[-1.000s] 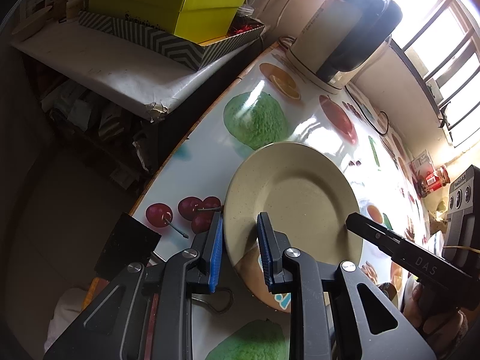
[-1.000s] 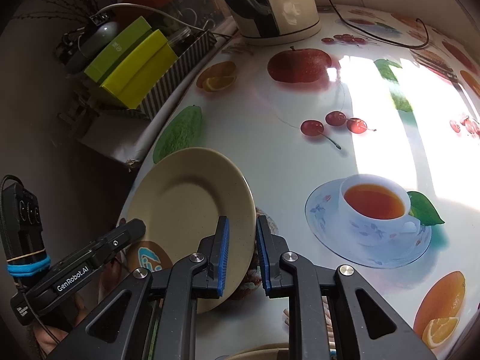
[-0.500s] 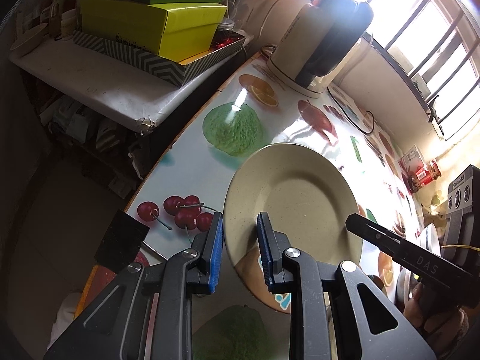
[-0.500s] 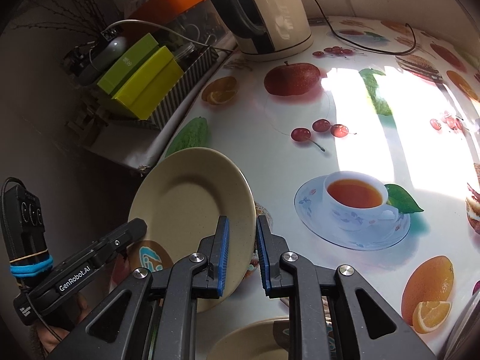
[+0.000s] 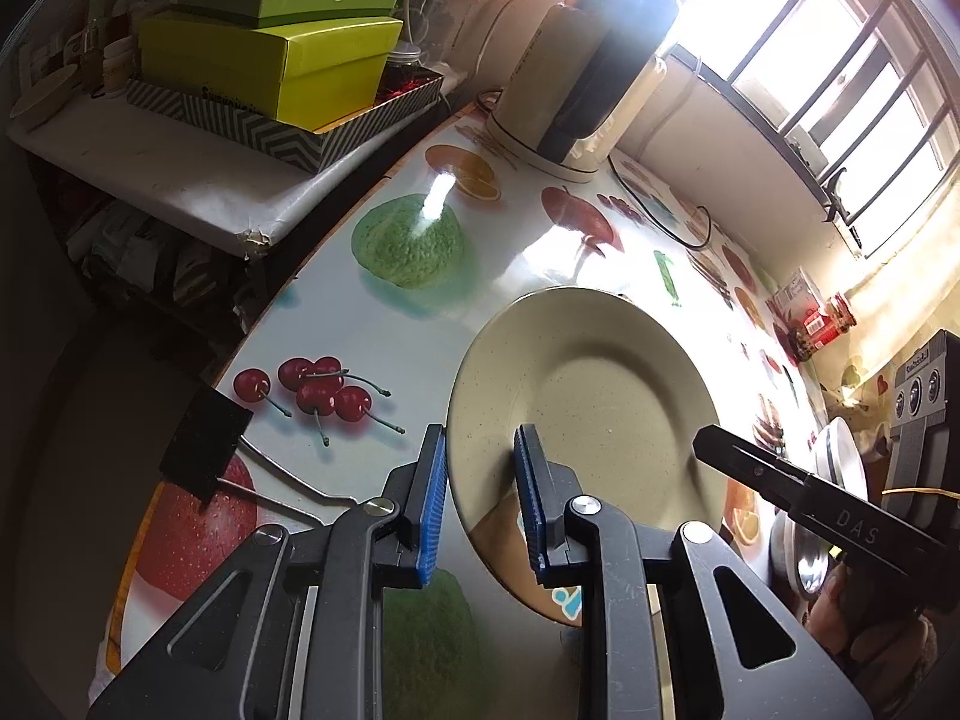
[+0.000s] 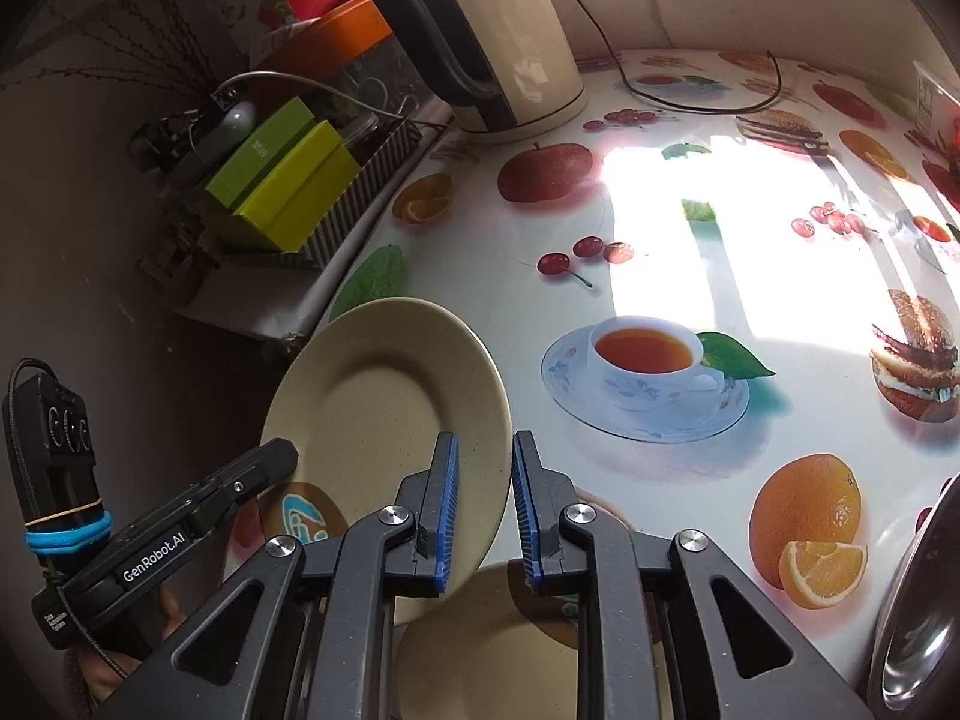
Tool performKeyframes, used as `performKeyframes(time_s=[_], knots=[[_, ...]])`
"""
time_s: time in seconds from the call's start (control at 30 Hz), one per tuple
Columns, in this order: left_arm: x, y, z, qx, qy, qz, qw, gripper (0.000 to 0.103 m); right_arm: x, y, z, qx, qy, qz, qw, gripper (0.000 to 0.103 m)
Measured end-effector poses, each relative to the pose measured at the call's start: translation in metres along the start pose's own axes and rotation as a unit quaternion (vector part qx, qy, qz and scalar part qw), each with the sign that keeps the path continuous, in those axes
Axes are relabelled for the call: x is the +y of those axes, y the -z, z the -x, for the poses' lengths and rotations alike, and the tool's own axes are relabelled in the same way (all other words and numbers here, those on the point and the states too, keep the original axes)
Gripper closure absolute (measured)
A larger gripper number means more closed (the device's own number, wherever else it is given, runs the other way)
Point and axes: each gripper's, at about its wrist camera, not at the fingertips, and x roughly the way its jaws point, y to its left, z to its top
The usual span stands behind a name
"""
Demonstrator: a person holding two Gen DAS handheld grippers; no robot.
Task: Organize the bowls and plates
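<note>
A beige plate (image 5: 588, 414) is held tilted above the fruit-print table between both grippers. My left gripper (image 5: 480, 480) is shut on its left rim. In the right wrist view my right gripper (image 6: 483, 492) is shut on the right rim of the same plate (image 6: 384, 402). A second beige plate (image 6: 510, 642) lies on the table just below my right gripper. The left gripper's fingertip (image 6: 264, 462) shows on the plate's left edge. The right gripper's fingertip (image 5: 720, 450) shows over the plate's right side.
A cream and black kettle (image 6: 498, 30) stands at the table's back, its cord trailing right. Green boxes (image 5: 270, 60) are stacked on a side shelf left of the table. Metal bowls (image 6: 918, 612) sit at the right edge. A black clip (image 5: 204, 444) lies near the table's left edge.
Both grippers have lifted the plate higher and drawn it back toward me. A second plate has come into view beneath my right gripper. The grips are unchanged.
</note>
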Motion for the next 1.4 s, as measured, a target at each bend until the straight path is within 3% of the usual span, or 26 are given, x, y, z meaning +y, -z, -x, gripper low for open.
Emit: performKeyframes(time_s=[0.67,1.4], knots=[[-0.039,0.037,0.008,0.011,0.024,-0.035,0.9991,0.080,-0.031,0.044,0.051,-0.022,0.008,-0.029,0.999,0.085],[-0.063,0.070,0.001,0.031,0.029,-0.064,0.9970,0.080,-0.060,0.083,0.072,-0.027,0.017,-0.062,0.998,0.085]])
